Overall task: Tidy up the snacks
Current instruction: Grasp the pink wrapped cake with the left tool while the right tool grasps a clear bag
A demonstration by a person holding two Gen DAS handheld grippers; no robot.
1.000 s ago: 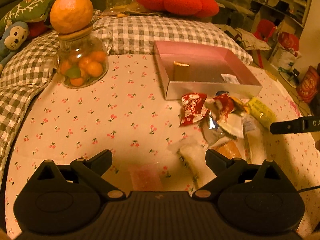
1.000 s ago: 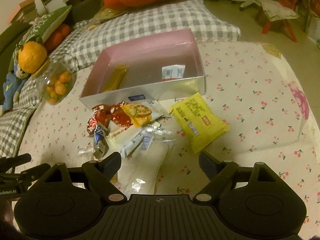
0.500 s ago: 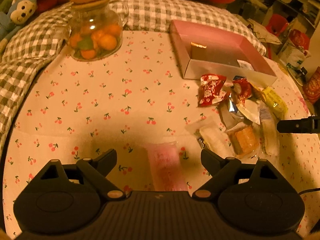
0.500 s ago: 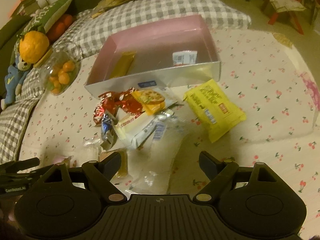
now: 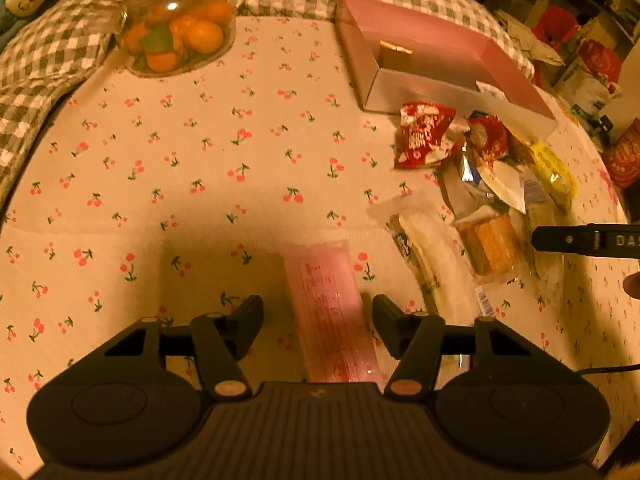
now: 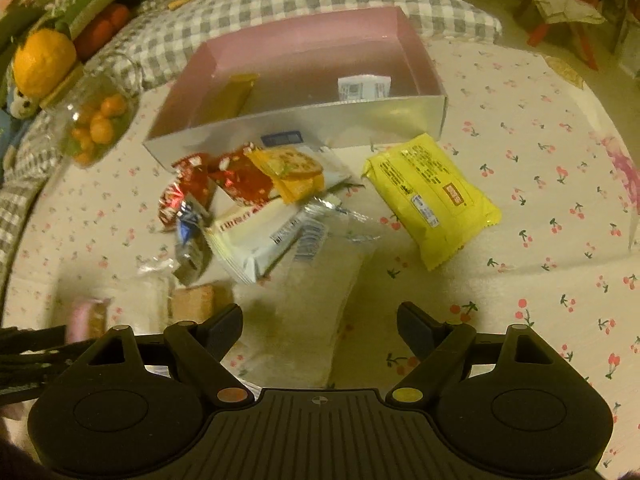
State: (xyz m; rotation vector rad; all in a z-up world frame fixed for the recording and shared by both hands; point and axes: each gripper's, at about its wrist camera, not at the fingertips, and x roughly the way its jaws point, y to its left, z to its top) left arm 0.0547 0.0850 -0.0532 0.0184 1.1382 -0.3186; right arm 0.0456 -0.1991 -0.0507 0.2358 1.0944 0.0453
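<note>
Since the earlier frame the left gripper [image 5: 318,320] has come down over the pink snack packet [image 5: 332,316], which now fills the gap between its fingers, and its jaws have just been closing from a wide spread to about half. The packet lies flat on the cherry-print cloth [image 5: 200,168] of the counter; the right finger stands just beside its edge, the left finger clearly apart from it, so nothing is pinched.

The right gripper [image 6: 320,328] has drifted closer to the pile of snacks. Its jaws are spread wide over a clear wrapper [image 6: 320,288] lying on the cloth, with both fingers apart from it.

Beyond that wrapper, the heap holds red packets [image 6: 224,180], a white packet [image 6: 256,236] and a cracker packet [image 6: 292,172]. A yellow packet [image 6: 432,196] lies just to the right of the heap. The pink box [image 6: 304,128] sits behind them, holding a golden bar [image 6: 230,96] and a small white packet [image 6: 362,86]. A glass jar of oranges [image 5: 180,28] stands well to the left.
</note>
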